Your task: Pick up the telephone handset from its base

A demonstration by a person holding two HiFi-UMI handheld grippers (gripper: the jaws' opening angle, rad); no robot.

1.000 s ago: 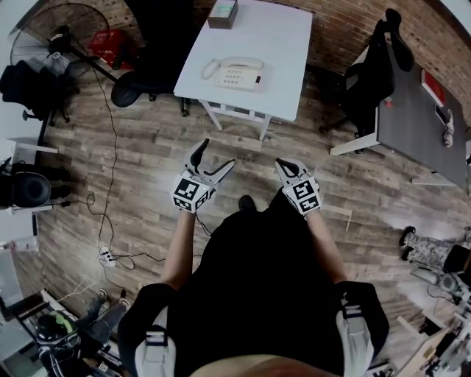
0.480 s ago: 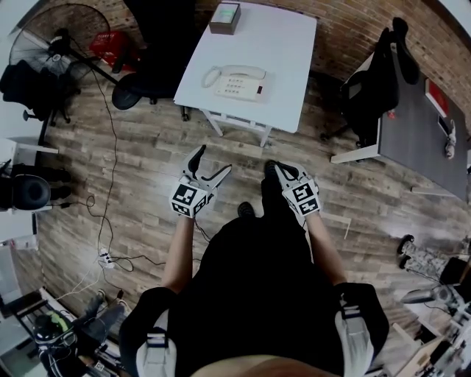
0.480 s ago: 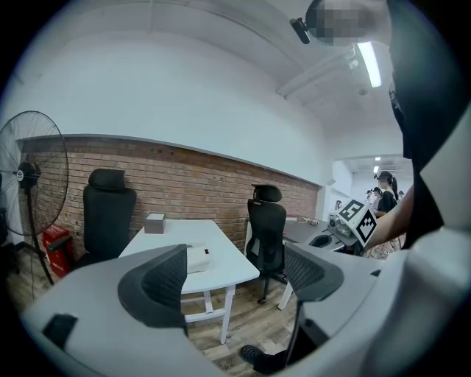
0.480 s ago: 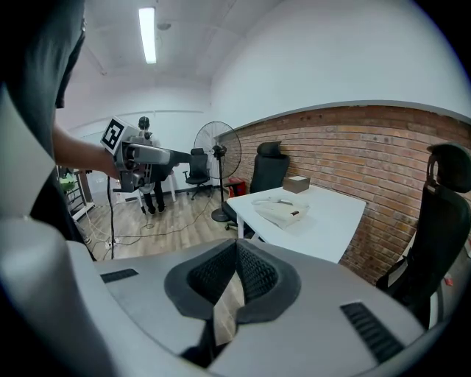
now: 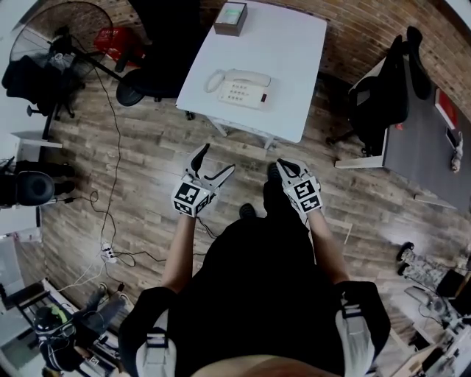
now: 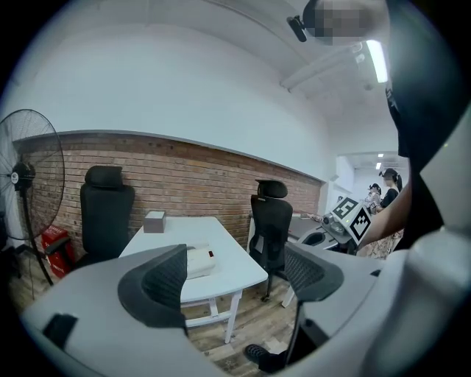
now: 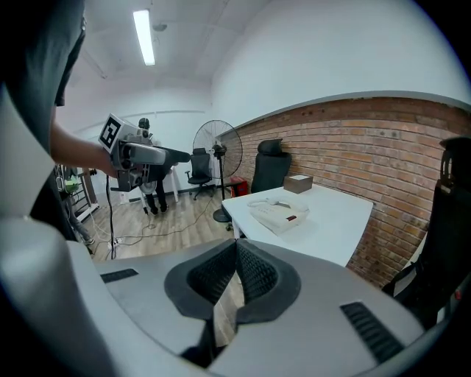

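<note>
Seen from above, a person stands on a wood-plank floor and holds two pairs of tongs, one in each hand. The left tongs have their two jaws spread wide apart with nothing between them. The right tongs have their two jaws pressed together at the tips and grip nothing. Both pairs are held in the air in front of the person's body, well apart from the one white bench ahead.

Two things sit on that bench. One is a white telephone near the middle, and the other is a small box at the far edge. The single handset lies in its cradle along the far side of the telephone.

Two black office chairs stand by the bench, a left chair and a right chair. One standing fan is at the far left.
</note>
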